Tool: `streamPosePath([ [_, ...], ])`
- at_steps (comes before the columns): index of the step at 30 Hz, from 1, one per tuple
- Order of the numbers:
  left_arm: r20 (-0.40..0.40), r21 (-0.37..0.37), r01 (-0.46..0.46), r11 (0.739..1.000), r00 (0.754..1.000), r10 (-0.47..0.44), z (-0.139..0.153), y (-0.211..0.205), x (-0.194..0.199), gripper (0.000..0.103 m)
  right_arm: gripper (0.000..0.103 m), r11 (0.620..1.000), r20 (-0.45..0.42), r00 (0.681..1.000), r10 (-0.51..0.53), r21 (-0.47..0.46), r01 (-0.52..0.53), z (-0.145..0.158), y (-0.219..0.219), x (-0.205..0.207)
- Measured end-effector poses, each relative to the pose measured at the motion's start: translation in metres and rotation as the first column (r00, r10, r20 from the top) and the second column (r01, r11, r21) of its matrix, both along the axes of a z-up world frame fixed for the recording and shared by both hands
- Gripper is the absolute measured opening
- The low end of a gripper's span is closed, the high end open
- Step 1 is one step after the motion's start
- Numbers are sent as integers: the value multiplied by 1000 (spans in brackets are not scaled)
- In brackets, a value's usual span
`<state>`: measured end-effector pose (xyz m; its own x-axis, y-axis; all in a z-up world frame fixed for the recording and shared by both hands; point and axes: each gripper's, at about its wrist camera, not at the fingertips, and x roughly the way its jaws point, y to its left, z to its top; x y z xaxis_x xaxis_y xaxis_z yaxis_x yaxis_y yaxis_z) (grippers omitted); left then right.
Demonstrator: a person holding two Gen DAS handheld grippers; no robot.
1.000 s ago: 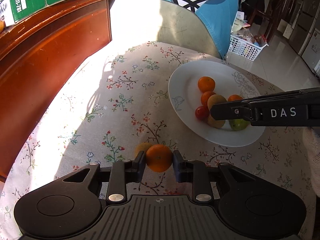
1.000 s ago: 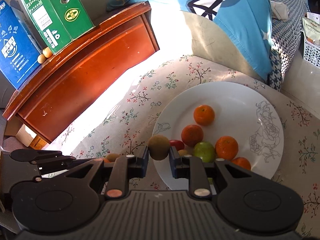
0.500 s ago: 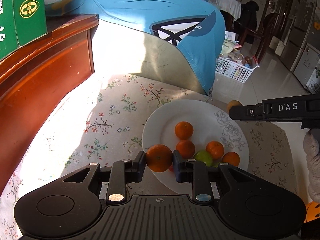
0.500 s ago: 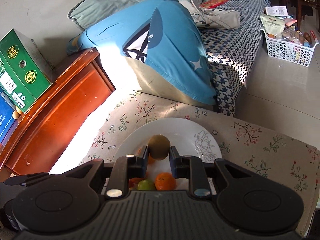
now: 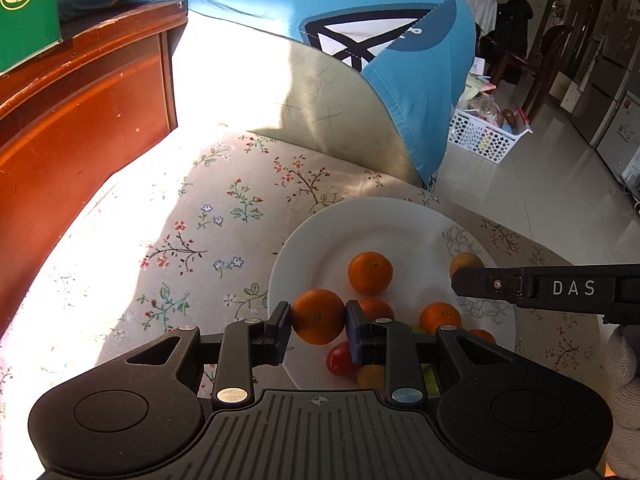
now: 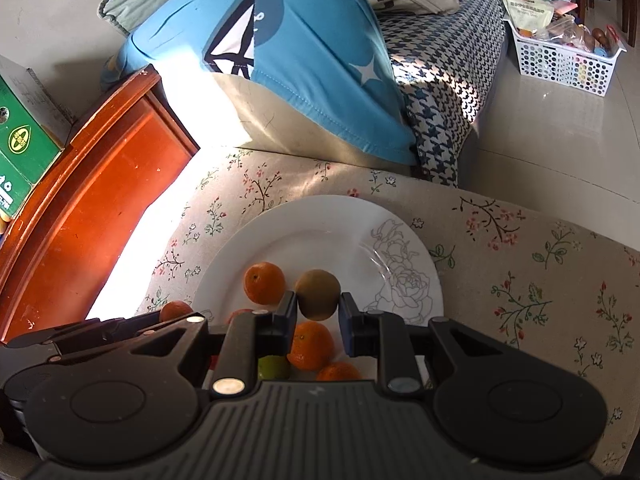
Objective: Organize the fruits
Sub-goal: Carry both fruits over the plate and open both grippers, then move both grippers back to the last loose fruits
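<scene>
Gripping a round orange tangerine (image 5: 318, 316), the left gripper (image 5: 318, 330) now hangs over the near rim of the white ceramic plate (image 5: 400, 220), no longer above the floral tablecloth (image 5: 192, 216). The right gripper (image 6: 318, 314) clamps a brown kiwi (image 6: 318, 294) above the plate's fruit pile.

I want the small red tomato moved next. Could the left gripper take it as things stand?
Probably not: the left gripper is shut on an orange mandarin, and the small red tomato sits beneath its right finger.
</scene>
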<state>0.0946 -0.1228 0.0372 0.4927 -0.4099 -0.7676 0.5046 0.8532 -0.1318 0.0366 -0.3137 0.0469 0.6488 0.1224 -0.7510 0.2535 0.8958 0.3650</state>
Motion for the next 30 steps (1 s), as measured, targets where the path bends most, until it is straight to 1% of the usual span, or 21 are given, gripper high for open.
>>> streamPosePath([
  [5,-7,-9,-4,1000,1000,4,0,-1,1,29,26,999,-2,1000,-14,33,14,-4,-1,3],
  [6,-9,-14,-2,1000,1000,2,1,-1,1,32,26,999,0,1000,-16,36,16,-3,0,3],
  [7,-10,-16,-7,1000,1000,7,3,-1,1,43,26,999,4,1000,-17,40,17,-2,0,2],
  [8,-5,-20,-15,1000,1000,15,5,-1,0,49,26,999,9,1000,-16,44,16,-1,0,1],
  [9,5,-25,-20,999,1000,20,8,0,-1,53,26,999,13,1000,-16,44,16,0,1,1],
  [11,11,-29,-20,999,1000,21,12,1,-2,55,26,999,22,1000,-17,39,16,4,2,0],
  [13,13,-37,-24,999,1000,25,18,3,-2,64,26,999,28,999,-16,40,15,6,2,-1],
  [15,22,-30,-35,999,999,35,23,6,-2,66,27,999,31,999,-11,41,9,7,3,-2],
  [19,28,6,-44,999,999,44,27,10,-5,66,29,999,36,999,17,27,-18,9,10,-4],
  [23,4,7,-66,998,998,66,33,20,-8,67,31,999,38,999,39,28,-40,11,15,-7],
  [30,0,15,-96,995,995,96,42,42,-18,67,32,996,40,996,82,29,-83,14,30,-16],
])
